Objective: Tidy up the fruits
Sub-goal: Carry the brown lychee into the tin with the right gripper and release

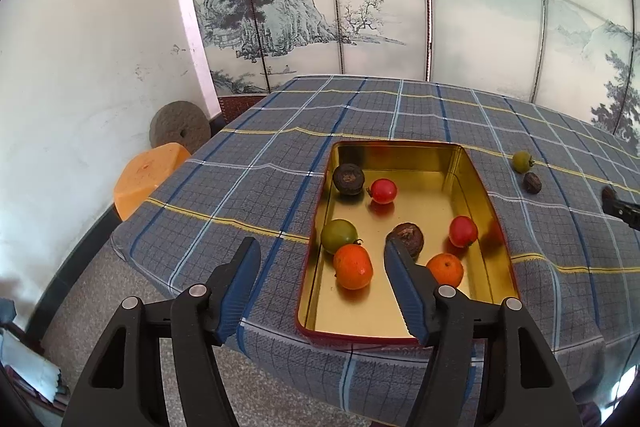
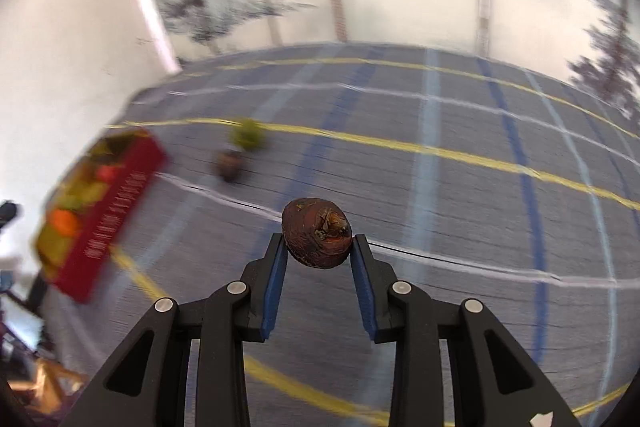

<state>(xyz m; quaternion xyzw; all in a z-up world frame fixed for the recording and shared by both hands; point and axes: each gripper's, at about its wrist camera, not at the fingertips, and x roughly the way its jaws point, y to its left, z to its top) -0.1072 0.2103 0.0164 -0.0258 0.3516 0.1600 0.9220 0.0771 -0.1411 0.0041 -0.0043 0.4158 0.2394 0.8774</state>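
Near the tabletop's left edge, the left gripper (image 1: 320, 247) gapes empty above the gold tin (image 1: 472, 163) of fruit. Rightward, the right gripper (image 2: 319, 245) pinches a wrinkled brown fruit (image 2: 316, 239) over the plaid tablecloth (image 2: 440, 187).

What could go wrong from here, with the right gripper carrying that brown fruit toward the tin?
1. The brown fruit is pinched only at the fingertips of the right gripper; it could slip out.
2. The tin already holds seven fruits, so a drop may knock or roll them.
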